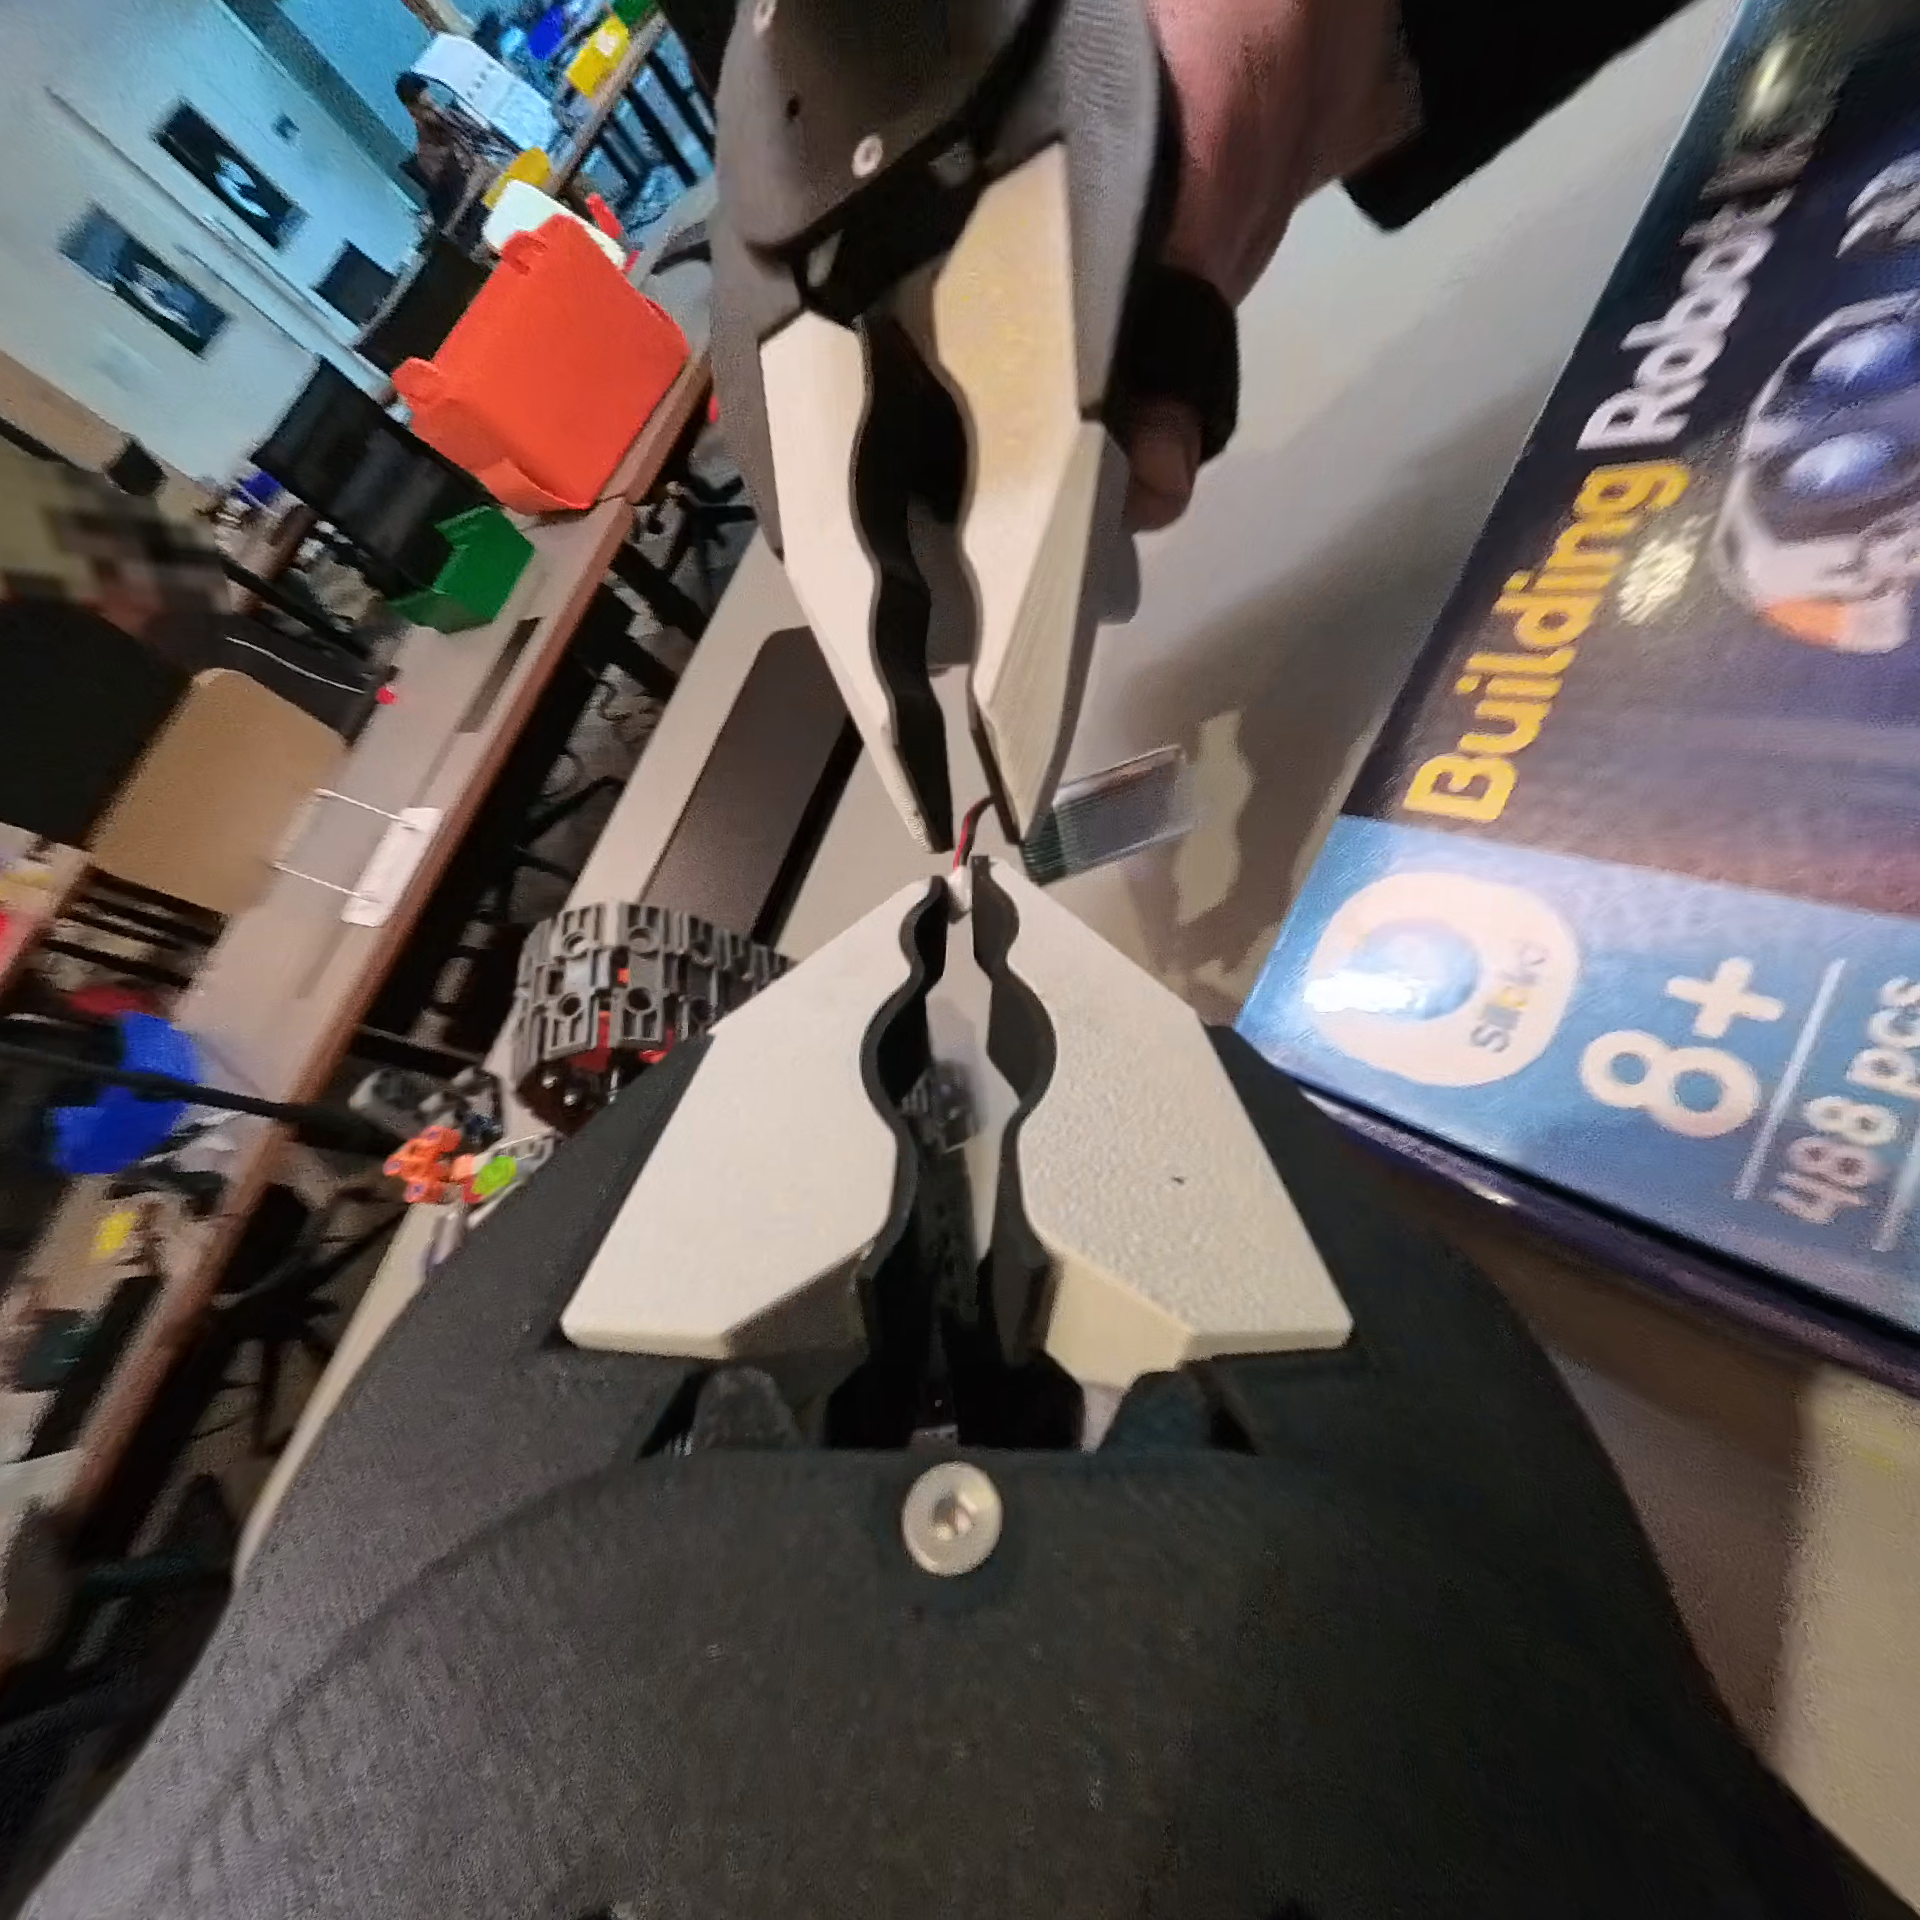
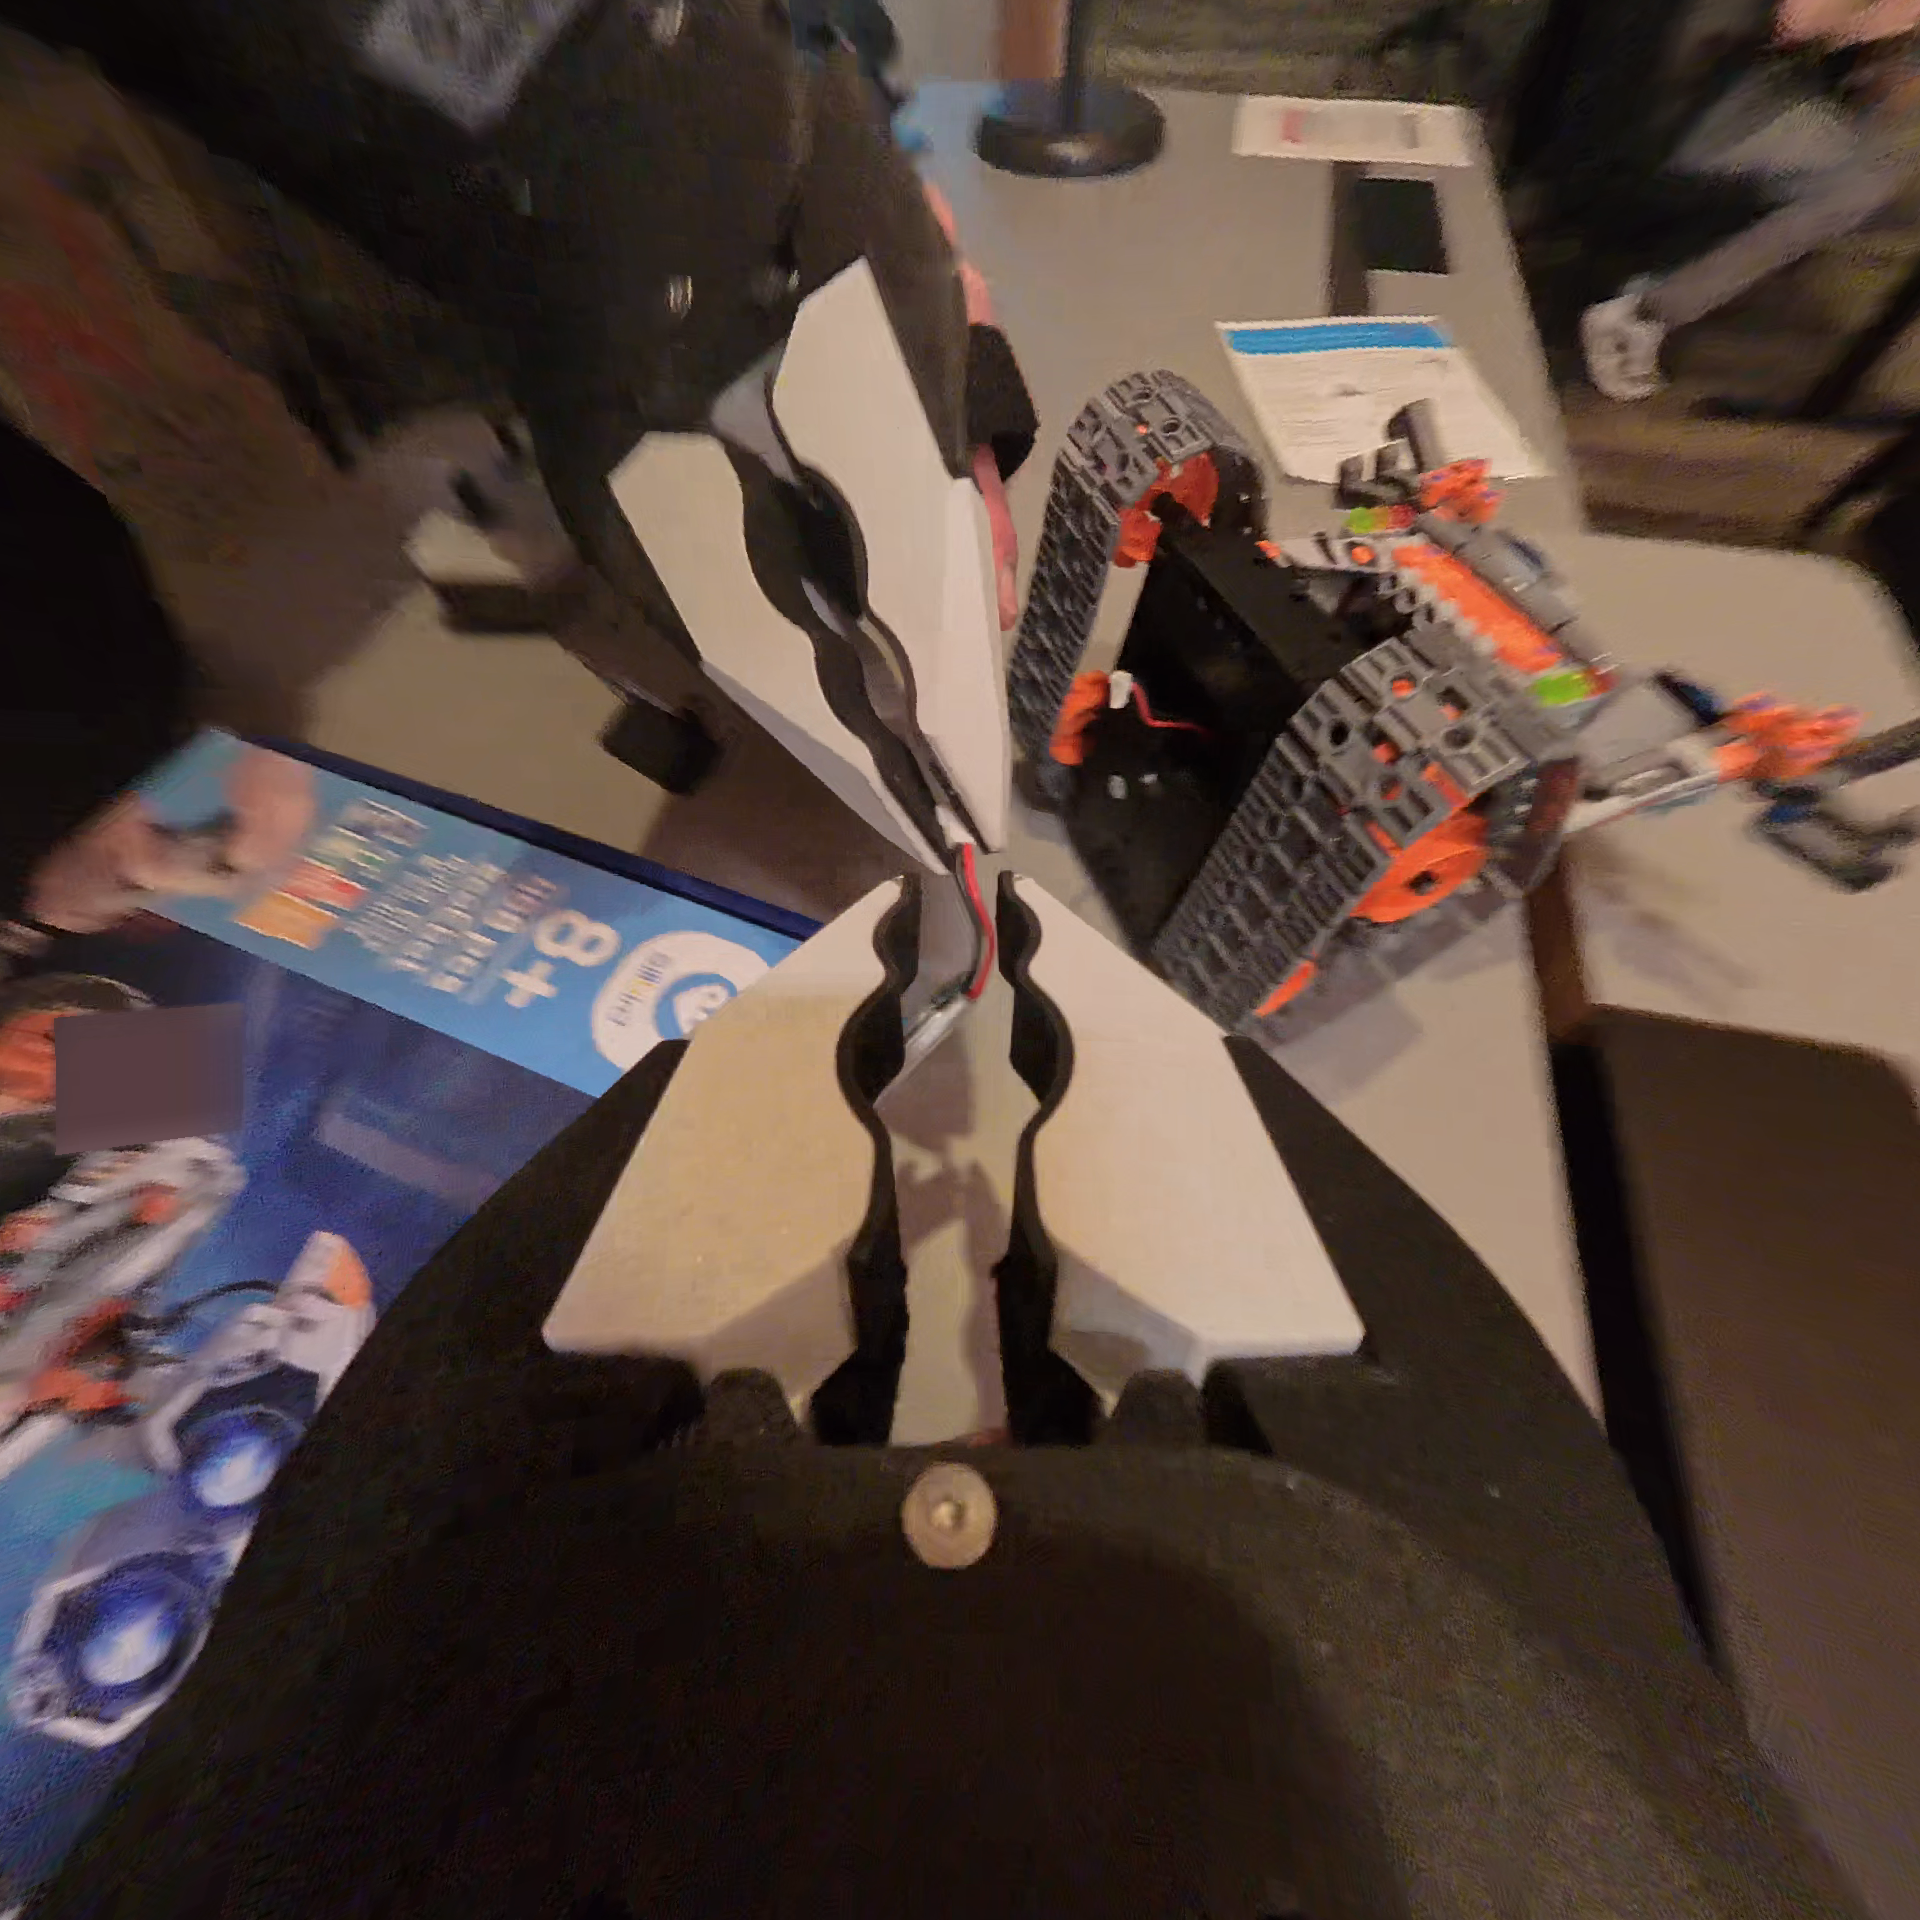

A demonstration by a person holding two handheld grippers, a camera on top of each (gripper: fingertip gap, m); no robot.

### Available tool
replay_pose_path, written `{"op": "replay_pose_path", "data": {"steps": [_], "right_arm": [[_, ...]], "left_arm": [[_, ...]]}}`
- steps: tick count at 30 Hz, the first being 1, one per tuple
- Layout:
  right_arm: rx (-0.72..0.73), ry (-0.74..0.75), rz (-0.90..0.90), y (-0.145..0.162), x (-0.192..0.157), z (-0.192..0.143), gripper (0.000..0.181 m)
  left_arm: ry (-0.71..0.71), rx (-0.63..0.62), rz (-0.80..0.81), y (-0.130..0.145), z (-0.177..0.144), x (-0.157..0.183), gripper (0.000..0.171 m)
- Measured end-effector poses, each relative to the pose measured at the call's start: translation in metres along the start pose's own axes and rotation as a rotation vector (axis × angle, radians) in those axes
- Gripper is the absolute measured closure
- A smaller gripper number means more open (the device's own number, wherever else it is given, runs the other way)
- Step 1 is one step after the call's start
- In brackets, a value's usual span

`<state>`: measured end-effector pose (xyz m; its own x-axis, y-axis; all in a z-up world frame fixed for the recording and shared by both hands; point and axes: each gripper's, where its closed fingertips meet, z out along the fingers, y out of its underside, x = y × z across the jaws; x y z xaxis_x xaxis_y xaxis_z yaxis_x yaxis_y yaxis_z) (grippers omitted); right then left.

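Two hand-held grippers meet tip to tip over a small wired battery.

The left hand-held gripper (image 1: 958,896) is pinched on a white connector (image 1: 957,891); its red-and-black wire (image 2: 975,914) leads to the flat battery (image 1: 1117,805), half hidden behind the right hand-held gripper (image 2: 954,883), whose grip I cannot tell. Left lies a blue box (image 2: 312,987), cropped; right, a tracked toy robot (image 2: 1299,707) on the grey worktop (image 2: 1714,935).

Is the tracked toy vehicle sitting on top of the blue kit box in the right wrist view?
No. The tracked toy vehicle stands on the grey table, apart from the blue kit box.
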<state>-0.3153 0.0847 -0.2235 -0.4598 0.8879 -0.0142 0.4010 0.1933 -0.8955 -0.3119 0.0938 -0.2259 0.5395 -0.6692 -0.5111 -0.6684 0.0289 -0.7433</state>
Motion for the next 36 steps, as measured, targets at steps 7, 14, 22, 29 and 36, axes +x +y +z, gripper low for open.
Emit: {"op": "replay_pose_path", "data": {"steps": [7,14,22,29,36], "right_arm": [[-0.059,0.152,-0.2,-0.006,-0.006,-0.007,0.181],[0.027,0.056,0.023,-0.011,-0.008,-0.015,0.181],[0.03,-0.056,0.108,-0.008,-0.014,-0.02,0.181],[0.014,-0.106,0.121,-0.006,-0.02,-0.018,0.181],[0.016,-0.143,0.122,-0.007,-0.024,-0.019,0.181]], "left_arm": [[0.128,0.055,-0.185,-0.018,-0.004,0.001,0.169],[0.054,0.062,-0.122,-0.026,-0.005,-0.009,0.157],[-0.025,0.054,0.128,-0.031,-0.016,-0.012,0.159],[0.048,0.048,0.215,-0.034,-0.017,0.0,0.162],[0.093,0.042,0.248,-0.036,-0.017,0.007,0.162]]}}
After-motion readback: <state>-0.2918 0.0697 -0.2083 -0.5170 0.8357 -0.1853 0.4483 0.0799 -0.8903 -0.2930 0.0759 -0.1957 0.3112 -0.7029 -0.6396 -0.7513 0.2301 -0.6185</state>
